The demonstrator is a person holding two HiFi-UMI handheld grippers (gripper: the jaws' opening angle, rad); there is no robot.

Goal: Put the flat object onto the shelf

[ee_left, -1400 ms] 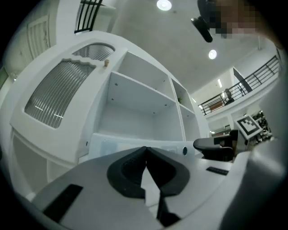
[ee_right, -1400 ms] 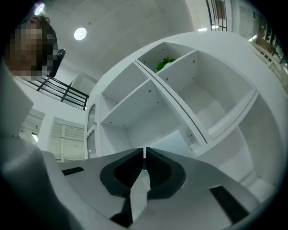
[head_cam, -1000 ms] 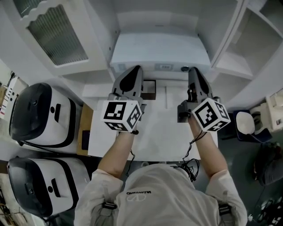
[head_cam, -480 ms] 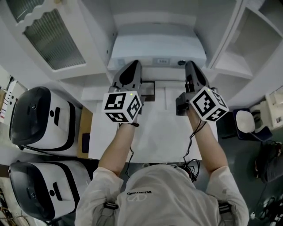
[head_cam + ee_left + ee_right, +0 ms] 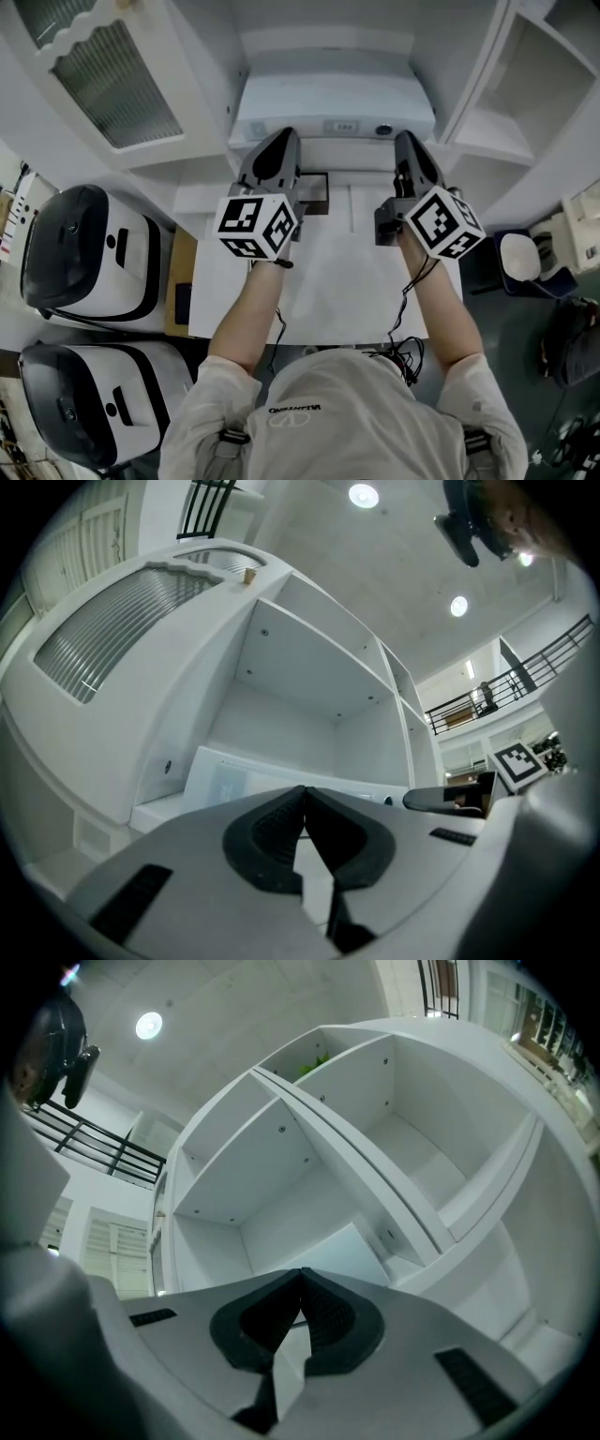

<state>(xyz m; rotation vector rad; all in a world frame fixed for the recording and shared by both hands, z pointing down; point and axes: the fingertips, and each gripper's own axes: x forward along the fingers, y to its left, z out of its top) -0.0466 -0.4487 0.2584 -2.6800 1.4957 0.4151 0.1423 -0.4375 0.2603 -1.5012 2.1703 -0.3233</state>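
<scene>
The flat object (image 5: 333,103) is a white slab with a small label and a dark knob on its front edge. It lies in the middle shelf compartment (image 5: 328,42), straight ahead. My left gripper (image 5: 284,136) and right gripper (image 5: 406,139) are both shut and empty, tips pointing at the slab's front edge; whether they touch it is hidden. In the left gripper view the closed gripper (image 5: 305,789) points at the slab (image 5: 244,778). The right gripper view shows the shut gripper (image 5: 302,1271) before the slab (image 5: 342,1246) and empty shelf bays.
A white table (image 5: 328,291) lies under my arms, with a small dark frame (image 5: 317,192) at its back. Two white and black appliances (image 5: 84,248) (image 5: 84,398) stand at the left. A ribbed cabinet door (image 5: 112,75) hangs open upper left; empty shelf bays (image 5: 544,84) are at the right.
Both grippers have moved a little forward toward the shelf since a second ago. Over the last half second almost nothing has shifted.
</scene>
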